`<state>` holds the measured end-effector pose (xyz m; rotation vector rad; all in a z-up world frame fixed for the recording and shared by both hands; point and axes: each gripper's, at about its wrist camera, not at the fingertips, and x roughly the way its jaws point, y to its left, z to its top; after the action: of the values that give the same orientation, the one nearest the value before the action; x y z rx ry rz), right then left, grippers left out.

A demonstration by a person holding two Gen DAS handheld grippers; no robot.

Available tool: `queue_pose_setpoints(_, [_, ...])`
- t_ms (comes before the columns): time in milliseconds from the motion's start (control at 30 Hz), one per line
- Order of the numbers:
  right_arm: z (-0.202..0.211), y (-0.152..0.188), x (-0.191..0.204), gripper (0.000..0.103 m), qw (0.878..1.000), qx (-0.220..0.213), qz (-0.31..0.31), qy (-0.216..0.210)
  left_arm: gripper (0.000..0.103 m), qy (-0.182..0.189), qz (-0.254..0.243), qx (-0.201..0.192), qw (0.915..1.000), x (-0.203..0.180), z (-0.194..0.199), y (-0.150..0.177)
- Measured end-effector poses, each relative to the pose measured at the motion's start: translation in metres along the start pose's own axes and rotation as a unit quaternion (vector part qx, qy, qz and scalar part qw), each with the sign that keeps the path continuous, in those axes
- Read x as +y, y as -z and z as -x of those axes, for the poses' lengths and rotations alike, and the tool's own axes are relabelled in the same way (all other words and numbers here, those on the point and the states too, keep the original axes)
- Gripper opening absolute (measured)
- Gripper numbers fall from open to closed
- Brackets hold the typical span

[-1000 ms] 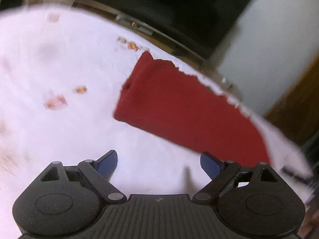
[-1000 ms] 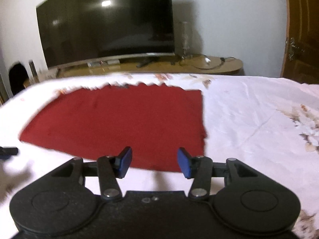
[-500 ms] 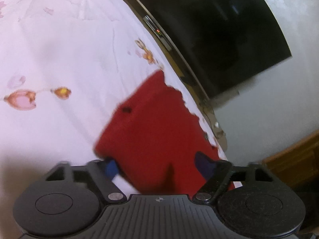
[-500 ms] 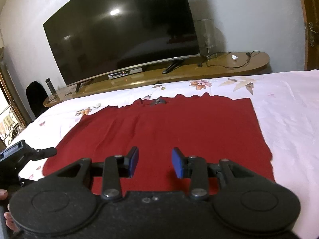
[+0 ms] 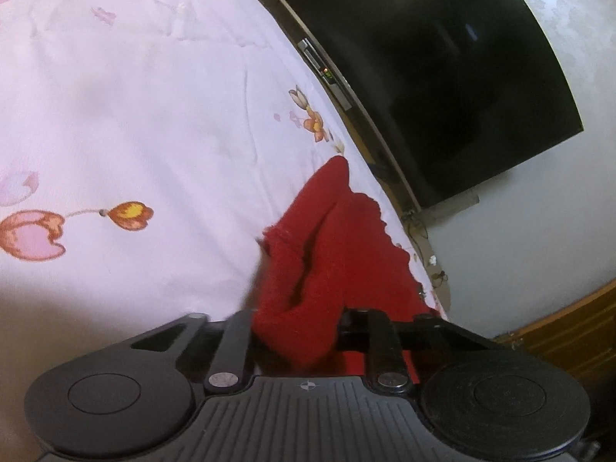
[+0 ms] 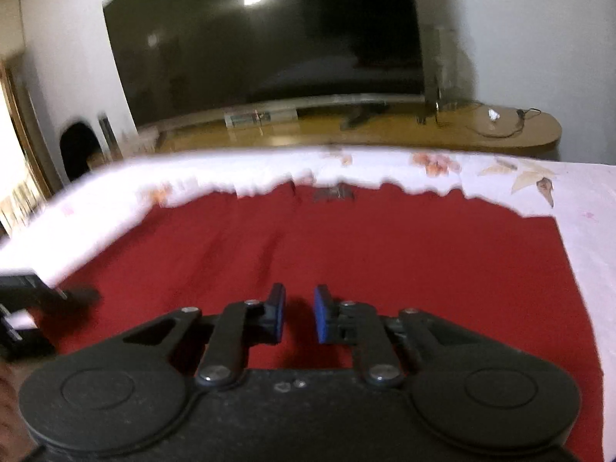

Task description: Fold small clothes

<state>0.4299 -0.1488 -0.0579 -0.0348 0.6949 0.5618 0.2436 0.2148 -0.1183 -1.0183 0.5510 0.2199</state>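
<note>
A red cloth (image 5: 327,254) lies spread flat on a white flowered bedsheet (image 5: 134,115). My left gripper (image 5: 296,327) is at the cloth's left corner. Its jaws are closing, and a bunched fold of the cloth fills the gap and hides the pads. In the right wrist view the red cloth (image 6: 385,254) spreads wide under my right gripper (image 6: 299,317). Its jaws are closing too. The blue pads (image 6: 321,319) stand a narrow gap apart just over the cloth's near edge, with no fold visibly pinched. The left gripper's black tip (image 6: 77,293) shows at the left edge.
The bedsheet (image 6: 577,192) extends past the cloth on the right and far sides. Beyond the bed's far edge a wooden stand (image 6: 385,131) carries a large dark TV (image 6: 269,38) and cables. A wooden door (image 5: 569,327) stands at the right.
My left gripper moved onto the cloth's corner and its jaws came together on it, lifting a fold. My right gripper advanced over the cloth's near edge while its pads narrowed.
</note>
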Motion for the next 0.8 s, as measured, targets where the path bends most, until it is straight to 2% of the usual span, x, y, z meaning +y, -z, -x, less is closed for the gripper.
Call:
queue_pose_setpoints(33, [-0.008,0.005,0.000,0.012,1.000,0.011,0.004,0.009,0.012,0.001,-0.004,-0.001,1.0000,0.001,0.000,0.000])
queue_pose_setpoints(67, [-0.008,0.010,-0.001,0.012,1.000,-0.004,0.004,0.008,0.011,0.002,-0.011,-0.001,0.9999,0.000,0.000,0.000])
queue_pose_setpoints(167, [-0.007,0.014,0.000,0.011,1.000,-0.011,0.009,0.009,0.011,-0.010,-0.041,-0.001,0.9991,-0.008,-0.003,-0.002])
queue_pose_setpoints(267, [-0.006,0.015,-0.001,0.011,1.000,-0.013,0.016,0.007,0.011,-0.008,-0.037,-0.002,0.9993,-0.009,-0.004,-0.005])
queue_pose_setpoints(500, [-0.007,0.012,-0.010,0.011,1.000,-0.012,-0.011,-0.009,0.008,0.046,-0.057,-0.023,0.9970,-0.029,0.009,-0.010])
queue_pose_setpoints(633, [-0.007,0.013,-0.018,0.010,0.999,-0.013,-0.046,-0.024,0.008,0.095,-0.121,-0.030,0.9877,-0.081,0.015,-0.011])
queue_pose_setpoints(800, [0.002,0.010,-0.036,0.012,0.993,-0.012,-0.106,-0.041,0.008,0.166,-0.209,0.000,0.9637,-0.162,0.003,0.012])
